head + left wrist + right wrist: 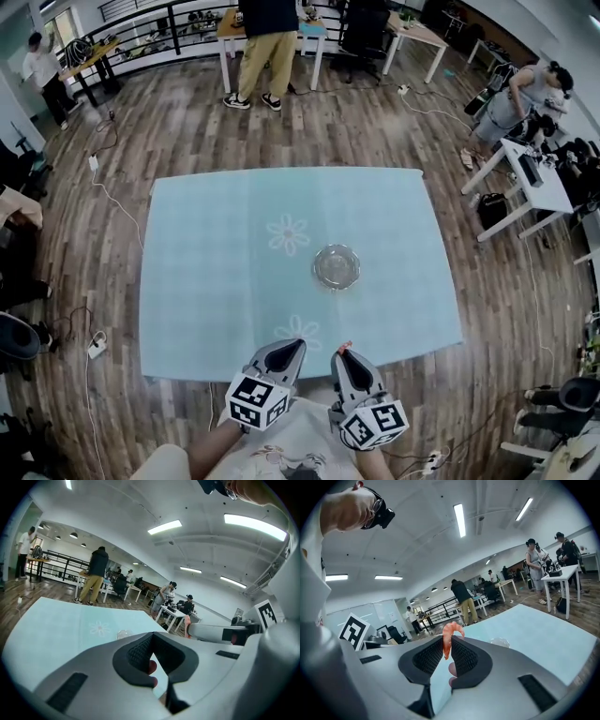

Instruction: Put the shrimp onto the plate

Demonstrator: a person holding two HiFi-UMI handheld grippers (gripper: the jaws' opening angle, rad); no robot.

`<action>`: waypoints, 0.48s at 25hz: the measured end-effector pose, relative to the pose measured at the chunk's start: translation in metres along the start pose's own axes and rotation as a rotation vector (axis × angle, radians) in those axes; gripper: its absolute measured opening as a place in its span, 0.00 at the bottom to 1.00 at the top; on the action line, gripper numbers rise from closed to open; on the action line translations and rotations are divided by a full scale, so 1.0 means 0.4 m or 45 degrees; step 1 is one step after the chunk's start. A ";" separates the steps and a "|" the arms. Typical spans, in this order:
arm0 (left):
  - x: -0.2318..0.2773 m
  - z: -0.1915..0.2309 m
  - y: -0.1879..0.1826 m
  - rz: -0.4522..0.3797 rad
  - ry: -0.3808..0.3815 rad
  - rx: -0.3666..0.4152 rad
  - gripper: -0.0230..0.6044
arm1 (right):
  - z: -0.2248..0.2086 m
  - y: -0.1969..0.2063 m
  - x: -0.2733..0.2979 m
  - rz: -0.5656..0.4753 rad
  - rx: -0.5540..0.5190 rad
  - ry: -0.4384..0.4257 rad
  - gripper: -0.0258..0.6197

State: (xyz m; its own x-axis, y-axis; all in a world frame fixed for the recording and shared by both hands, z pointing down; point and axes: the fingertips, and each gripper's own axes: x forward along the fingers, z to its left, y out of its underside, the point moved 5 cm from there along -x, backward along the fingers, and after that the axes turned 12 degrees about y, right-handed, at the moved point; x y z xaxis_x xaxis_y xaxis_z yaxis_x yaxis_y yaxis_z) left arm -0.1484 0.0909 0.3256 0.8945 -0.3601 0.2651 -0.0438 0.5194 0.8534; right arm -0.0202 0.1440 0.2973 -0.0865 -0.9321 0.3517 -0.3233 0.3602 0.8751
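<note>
Now the right gripper (pixel 345 356) pinches the shrimp (pixel 447 641) upright between its jaws, above the table's (pixel 206 272) near edge, apart from the plate (pixel 318 267). The left gripper (pixel 291 349) beside it is closed and empty.

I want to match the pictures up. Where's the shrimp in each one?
Head view: shrimp bottom centre, at the right gripper's tip.
Left gripper view: shrimp right of centre, small.
Right gripper view: shrimp centre, pinched between the jaws.
Shared landmark: the glass plate.
</note>
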 end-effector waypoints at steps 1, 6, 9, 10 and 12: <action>0.016 0.018 -0.005 -0.003 -0.019 -0.002 0.05 | -0.015 -0.012 0.024 -0.012 -0.005 0.008 0.15; 0.085 0.065 -0.037 -0.026 -0.098 -0.047 0.05 | -0.093 -0.050 0.122 0.021 -0.048 -0.010 0.15; 0.118 0.077 -0.057 -0.004 -0.158 -0.054 0.05 | -0.131 -0.067 0.171 0.063 -0.042 -0.054 0.15; 0.132 0.080 -0.066 -0.002 -0.173 -0.053 0.05 | -0.144 -0.074 0.187 0.072 -0.046 -0.065 0.15; 0.165 0.087 -0.078 -0.004 -0.196 -0.049 0.05 | -0.174 -0.084 0.218 0.089 -0.069 -0.080 0.15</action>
State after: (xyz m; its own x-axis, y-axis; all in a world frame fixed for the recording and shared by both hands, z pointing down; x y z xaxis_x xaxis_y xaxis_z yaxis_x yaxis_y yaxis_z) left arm -0.1036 0.0238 0.3320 0.8156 -0.4750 0.3304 -0.0213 0.5459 0.8376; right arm 0.0487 0.0534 0.3219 -0.1661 -0.9047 0.3923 -0.2634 0.4240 0.8665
